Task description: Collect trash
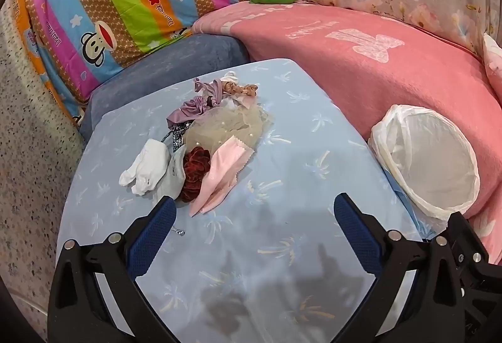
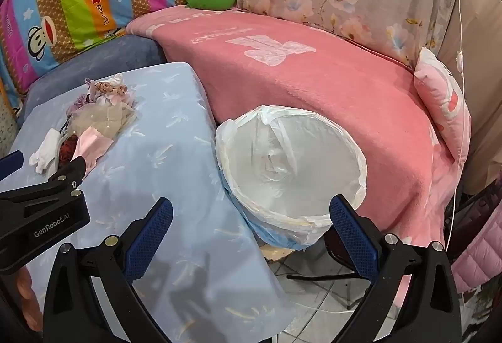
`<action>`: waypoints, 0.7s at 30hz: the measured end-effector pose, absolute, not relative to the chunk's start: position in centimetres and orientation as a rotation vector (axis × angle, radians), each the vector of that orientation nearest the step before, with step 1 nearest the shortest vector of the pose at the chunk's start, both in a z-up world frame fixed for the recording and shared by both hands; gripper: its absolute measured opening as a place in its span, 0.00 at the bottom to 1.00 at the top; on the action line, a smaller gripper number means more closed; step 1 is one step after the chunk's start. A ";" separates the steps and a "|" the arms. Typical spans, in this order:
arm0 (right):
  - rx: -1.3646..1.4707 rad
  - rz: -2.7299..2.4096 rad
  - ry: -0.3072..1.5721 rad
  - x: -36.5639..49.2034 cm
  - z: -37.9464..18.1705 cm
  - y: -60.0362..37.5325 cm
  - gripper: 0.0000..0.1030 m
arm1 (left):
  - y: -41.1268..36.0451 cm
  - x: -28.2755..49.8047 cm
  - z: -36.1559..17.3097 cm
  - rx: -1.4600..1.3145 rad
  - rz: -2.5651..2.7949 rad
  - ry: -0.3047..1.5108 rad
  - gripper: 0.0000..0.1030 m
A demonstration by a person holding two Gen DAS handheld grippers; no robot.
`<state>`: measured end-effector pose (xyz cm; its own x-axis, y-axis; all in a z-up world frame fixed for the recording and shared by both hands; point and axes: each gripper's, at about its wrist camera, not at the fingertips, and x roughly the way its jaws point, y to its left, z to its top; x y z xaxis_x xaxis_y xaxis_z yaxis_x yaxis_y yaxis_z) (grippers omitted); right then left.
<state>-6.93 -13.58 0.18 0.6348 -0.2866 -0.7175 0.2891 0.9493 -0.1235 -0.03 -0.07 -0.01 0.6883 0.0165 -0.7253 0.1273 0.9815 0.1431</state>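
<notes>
Both jaws stand wide apart with nothing between them: the left hand-held gripper hovers over the near part of the table, the right hand-held gripper over its right edge. The pile of trash lies toward the far left corner. The bin with white bag stands touching the right edge

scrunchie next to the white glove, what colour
Dark red scrunchie, clearest in the left wrist view.
</notes>
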 end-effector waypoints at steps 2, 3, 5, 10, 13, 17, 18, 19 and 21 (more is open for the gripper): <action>0.000 -0.336 0.818 -6.9 0.2 -13.6 0.94 | -0.1 -0.1 0.0 0.184 -0.062 0.811 0.93; -0.002 -0.340 0.820 -6.9 0.2 -13.6 0.94 | -0.1 -0.1 0.0 0.184 -0.061 0.810 0.93; -0.008 -0.348 0.821 -6.8 0.2 -13.6 0.94 | -0.8 0.1 0.2 0.187 -0.065 0.810 0.93; -0.005 -0.346 0.821 -6.7 0.4 -13.9 0.94 | -0.5 -0.5 0.1 0.183 -0.083 0.806 0.93; -0.009 -0.340 0.817 -6.5 0.3 -13.9 0.94 | -0.8 0.0 0.1 0.185 -0.089 0.817 0.93; -0.020 -0.338 0.814 -6.6 0.7 -13.6 0.94 | -0.7 0.3 -0.1 0.175 -0.090 0.820 0.93; -0.024 -0.338 0.814 -6.5 0.7 -13.4 0.94 | -0.7 0.3 -0.1 0.176 -0.087 0.820 0.93; -0.025 -0.336 0.813 -6.5 0.8 -13.4 0.94 | -0.8 0.3 0.1 0.177 -0.085 0.818 0.93; -0.026 -0.334 0.812 -6.5 0.9 -13.4 0.94 | -0.9 0.4 0.1 0.177 -0.086 0.821 0.93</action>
<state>-6.45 -13.43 0.85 0.6388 -0.3027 -0.7073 0.2831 0.9473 -0.1497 0.38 -0.87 0.08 0.6793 -0.0072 -0.7338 0.1442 0.9818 0.1239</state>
